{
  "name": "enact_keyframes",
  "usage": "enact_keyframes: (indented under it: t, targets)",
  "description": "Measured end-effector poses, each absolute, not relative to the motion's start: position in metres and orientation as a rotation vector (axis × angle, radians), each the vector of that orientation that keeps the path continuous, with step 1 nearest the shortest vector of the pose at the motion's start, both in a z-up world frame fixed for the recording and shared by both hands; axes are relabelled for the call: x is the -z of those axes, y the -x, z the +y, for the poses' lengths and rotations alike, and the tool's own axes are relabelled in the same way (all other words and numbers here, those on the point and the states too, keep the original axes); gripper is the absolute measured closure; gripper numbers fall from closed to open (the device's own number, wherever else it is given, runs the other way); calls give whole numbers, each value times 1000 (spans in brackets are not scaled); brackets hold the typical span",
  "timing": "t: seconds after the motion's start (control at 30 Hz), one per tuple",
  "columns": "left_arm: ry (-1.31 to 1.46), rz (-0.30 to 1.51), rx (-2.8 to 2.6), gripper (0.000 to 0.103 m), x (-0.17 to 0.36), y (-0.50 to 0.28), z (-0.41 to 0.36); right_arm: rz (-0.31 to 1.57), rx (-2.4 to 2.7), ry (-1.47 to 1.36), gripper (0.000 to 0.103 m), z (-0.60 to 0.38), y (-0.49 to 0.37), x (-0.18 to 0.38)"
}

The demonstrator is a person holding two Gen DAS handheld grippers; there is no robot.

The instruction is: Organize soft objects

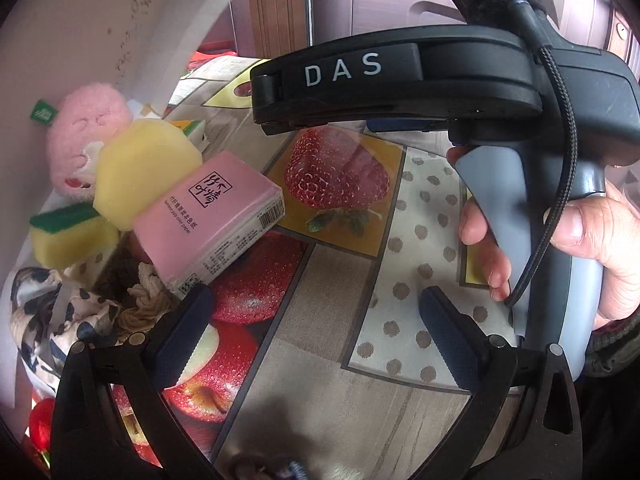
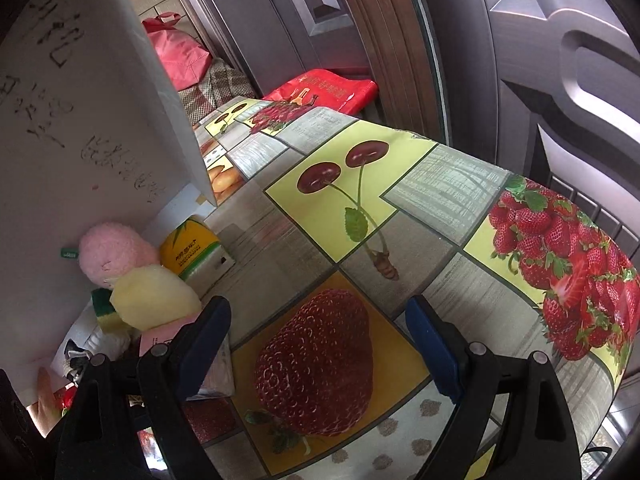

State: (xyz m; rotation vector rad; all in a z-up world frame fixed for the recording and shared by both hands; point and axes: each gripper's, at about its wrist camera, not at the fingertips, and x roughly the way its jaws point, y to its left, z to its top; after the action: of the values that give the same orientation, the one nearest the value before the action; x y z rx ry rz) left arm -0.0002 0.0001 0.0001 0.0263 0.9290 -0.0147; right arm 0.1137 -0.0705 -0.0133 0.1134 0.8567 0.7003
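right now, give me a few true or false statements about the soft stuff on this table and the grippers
1. The pink tissue pack lies on the table, leaning against the pile. True.
2. The left gripper is clamped on the yellow sponge. False: its jaws stand open with nothing between them.
3. The pink plush toy sits by the white board. True.
4. The right gripper holds the tissue pack. False: it is open over a printed strawberry.
5. A hand grips the right gripper's handle. True.

Bench cover point(image 1: 328, 380): glossy printed vinyl. Tissue pack point(image 1: 208, 216): shiny plastic wrap. Sponges point(image 1: 144, 168): porous foam. Pink plush point(image 1: 88, 136): fuzzy cloth.
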Motion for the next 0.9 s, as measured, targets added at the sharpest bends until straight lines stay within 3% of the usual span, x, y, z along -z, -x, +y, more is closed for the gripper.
enact_keyframes:
  t: [0.9]
  targets:
    - [-27,929,14,1,0,0,-1,859,-722,-126,13,-71,-116,14]
